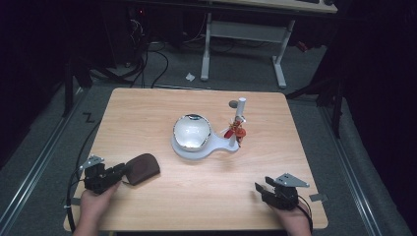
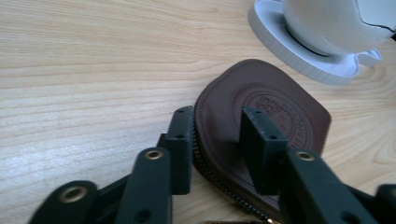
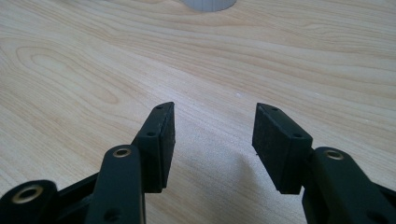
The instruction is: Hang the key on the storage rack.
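Near the front left corner of the surface (image 1: 147,105) lies a brown zipped leather pouch (image 1: 141,168), flat, with an embossed round stamp on its upper face. The left claw (image 1: 120,172) reaches in from the pouch's left side; in the left gripper view its two black jaws straddle the zipped edge of the pouch (image 2: 275,112), one pad against the outer rim and the other resting on the top face, so the claw is closed on that edge. The right claw (image 1: 262,191) sits near the front right corner, well apart from the pouch, its jaws spread with only bare wood between them. Toward the middle of the surface stands a white stand with a round mirror (image 1: 192,132) and a small red figure (image 1: 236,132) beside its post.
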The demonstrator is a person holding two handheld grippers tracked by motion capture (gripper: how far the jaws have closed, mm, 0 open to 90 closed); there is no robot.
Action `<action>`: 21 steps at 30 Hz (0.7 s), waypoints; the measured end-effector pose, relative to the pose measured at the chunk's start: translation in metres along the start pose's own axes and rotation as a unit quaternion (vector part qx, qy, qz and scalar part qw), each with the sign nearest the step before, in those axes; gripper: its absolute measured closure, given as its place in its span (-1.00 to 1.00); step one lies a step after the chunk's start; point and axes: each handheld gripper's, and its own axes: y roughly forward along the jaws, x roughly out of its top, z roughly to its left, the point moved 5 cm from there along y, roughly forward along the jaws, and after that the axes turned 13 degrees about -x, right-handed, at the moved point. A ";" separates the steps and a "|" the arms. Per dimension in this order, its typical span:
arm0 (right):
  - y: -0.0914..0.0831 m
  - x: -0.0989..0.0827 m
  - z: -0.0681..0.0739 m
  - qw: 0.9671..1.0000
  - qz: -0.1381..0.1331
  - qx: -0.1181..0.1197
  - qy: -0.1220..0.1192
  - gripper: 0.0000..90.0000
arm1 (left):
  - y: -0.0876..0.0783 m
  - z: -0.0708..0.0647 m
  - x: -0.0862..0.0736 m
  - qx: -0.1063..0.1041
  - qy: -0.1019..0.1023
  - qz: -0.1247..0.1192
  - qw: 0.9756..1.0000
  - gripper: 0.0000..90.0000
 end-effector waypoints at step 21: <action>0.001 0.000 0.001 1.000 0.004 0.005 -0.005 0.10 | -0.001 -0.015 -0.016 -0.019 -0.019 0.004 1.000 0.81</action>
